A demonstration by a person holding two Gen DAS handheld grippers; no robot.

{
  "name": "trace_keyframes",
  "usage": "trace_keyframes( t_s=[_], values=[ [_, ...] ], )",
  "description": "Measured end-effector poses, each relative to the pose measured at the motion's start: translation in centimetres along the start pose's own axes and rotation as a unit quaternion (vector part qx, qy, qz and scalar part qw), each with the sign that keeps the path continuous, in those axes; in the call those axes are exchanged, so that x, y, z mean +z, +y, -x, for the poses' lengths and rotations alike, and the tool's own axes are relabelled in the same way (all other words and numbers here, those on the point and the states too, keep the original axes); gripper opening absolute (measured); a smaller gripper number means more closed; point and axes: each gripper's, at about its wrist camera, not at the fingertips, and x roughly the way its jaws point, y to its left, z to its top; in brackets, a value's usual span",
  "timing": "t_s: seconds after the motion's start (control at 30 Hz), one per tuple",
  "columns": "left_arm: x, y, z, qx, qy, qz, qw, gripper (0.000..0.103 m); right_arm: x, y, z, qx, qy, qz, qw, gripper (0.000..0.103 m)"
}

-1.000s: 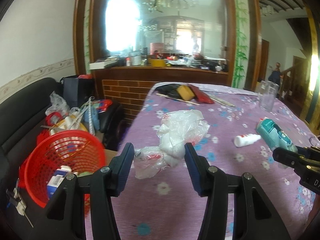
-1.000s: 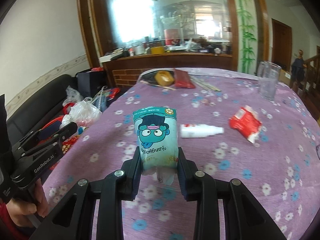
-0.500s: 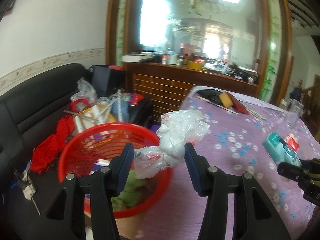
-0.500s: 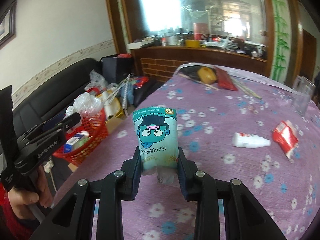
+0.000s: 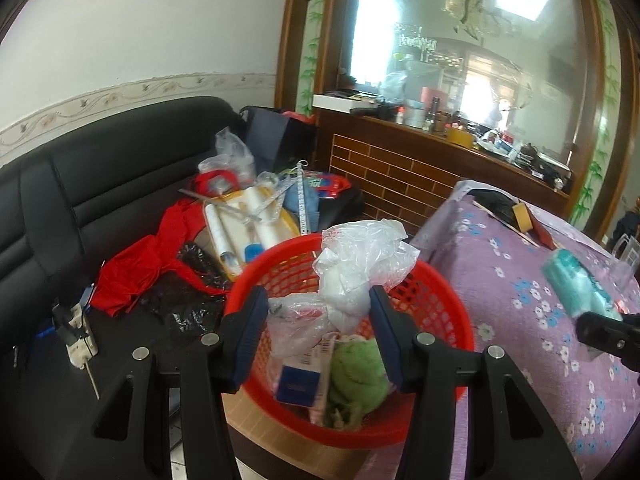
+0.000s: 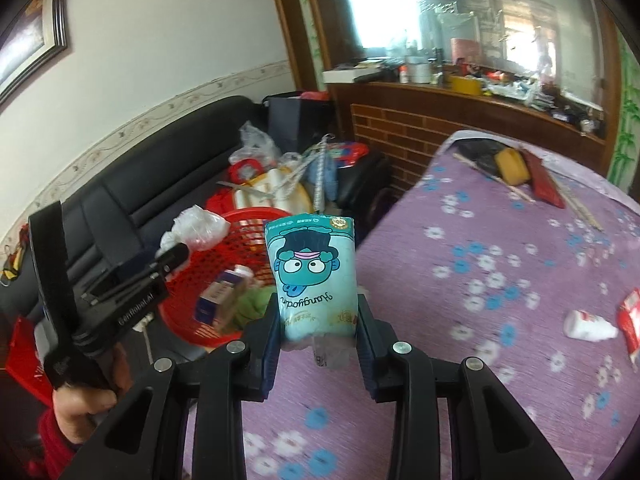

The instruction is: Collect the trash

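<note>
Red mesh basket point(image 5: 436, 320) sits under my left hand-held gripper point(image 5: 316, 334), clamped on a crumpled plastic bag point(image 5: 356, 276); let go off-centre and it drifts onto the sofa point(image 5: 92, 184). Right view: right hand-held gripper point(image 6: 318, 330) squeezes the teal tissue pack point(image 6: 312, 272) over the table point(image 6: 500, 280), and only here appear a white bottle point(image 6: 590, 325) and red wrapper point(image 6: 630, 320), uncollected.

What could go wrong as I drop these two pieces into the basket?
1. The plastic bag in the left gripper is light and crumpled; on release it may cling to a pad or drift past the red basket.
2. The teal pack in the right gripper is over the table, not the basket; letting go now would miss.
3. The two grippers are close together and could bump over the basket.
</note>
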Motion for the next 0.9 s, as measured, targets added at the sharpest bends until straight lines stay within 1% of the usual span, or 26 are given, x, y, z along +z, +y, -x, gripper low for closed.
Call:
trace_keyframes(
  t_s=[0.23,0.3,0.43,0.5,0.53,0.57,0.67,0.73,0.8,0.9],
  values=[
    [0.5,1.2,0.0,0.004,-0.002,0.011,0.9999,0.051,2.1,2.7,-3.3,0.036,0.016,-0.01,0.999,0.037],
    [0.7,1.4,0.0,0.007,-0.005,0.015,0.9998,0.051,2.6,3.1,-4.1,0.041,0.02,-0.01,0.999,0.038],
    [1.2,1.6,-0.5,0.011,-0.004,0.022,0.9997,0.051,3.8,3.6,-6.3,0.036,0.023,-0.016,0.999,0.047],
    [1.4,1.8,-0.9,0.002,0.001,0.033,0.9995,0.056,4.3,3.5,-7.5,0.049,0.033,-0.014,0.998,0.05],
    [1.5,1.9,-1.1,-0.004,0.005,0.036,0.9993,0.065,4.4,3.5,-7.9,0.051,0.036,-0.014,0.998,0.052],
    [1.5,1.8,-1.1,-0.007,0.007,0.036,0.9993,0.071,4.5,3.3,-8.2,0.052,0.036,-0.016,0.998,0.054],
    [1.3,1.3,-0.9,-0.009,0.005,0.028,0.9996,0.074,4.3,2.4,-7.9,0.063,0.037,-0.024,0.997,0.054],
    [1.2,1.0,-0.8,-0.011,0.005,0.024,0.9996,0.074,4.1,1.3,-6.9,0.059,0.024,-0.034,0.997,0.054],
    [1.1,0.6,-0.7,-0.014,0.006,0.026,0.9995,0.074,4.1,0.4,-6.2,0.065,0.018,-0.042,0.997,0.054],
    [1.1,-0.2,0.0,-0.026,0.004,0.019,0.9995,0.074,4.0,-0.9,-4.9,0.066,0.01,-0.056,0.996,0.054]
  ],
)
